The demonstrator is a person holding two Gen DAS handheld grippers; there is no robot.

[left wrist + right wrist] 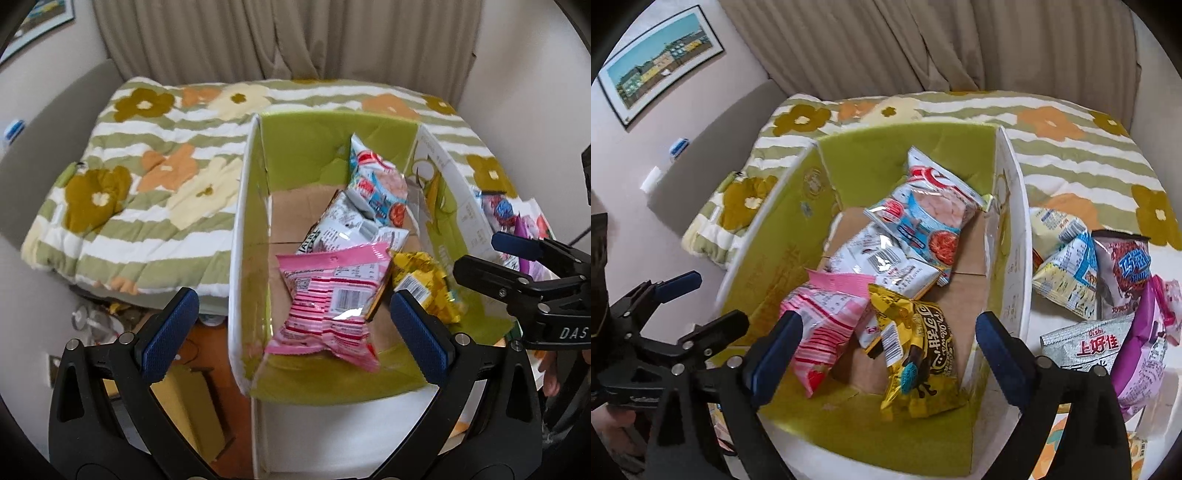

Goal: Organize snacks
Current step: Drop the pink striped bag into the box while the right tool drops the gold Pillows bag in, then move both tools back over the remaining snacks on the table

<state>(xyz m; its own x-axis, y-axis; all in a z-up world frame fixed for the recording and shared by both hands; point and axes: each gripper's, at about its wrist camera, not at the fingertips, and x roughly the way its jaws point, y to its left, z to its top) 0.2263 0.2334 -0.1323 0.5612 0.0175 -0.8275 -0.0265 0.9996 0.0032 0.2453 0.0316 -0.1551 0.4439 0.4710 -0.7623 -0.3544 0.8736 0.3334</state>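
Note:
An open cardboard box (295, 147) (886, 155), green inside, stands on a flowered blanket. In it lie a pink snack bag (328, 299) (820, 325), a yellow bag (424, 284) (919, 354), a white bag (343, 221) (886, 258) and a blue-and-white bag (376, 184) (931, 214). My left gripper (295, 332) (718, 297) hangs open over the pink bag, pads clear of it. My right gripper (888, 350) (480, 254) hangs open over the yellow bag without touching it.
Several loose snack bags (1100, 280) (517, 218) are piled on the blanket (147, 184) just right of the box's right wall. Curtains hang behind the bed. Left of the bed, the floor (184, 387) holds clutter and flat cardboard.

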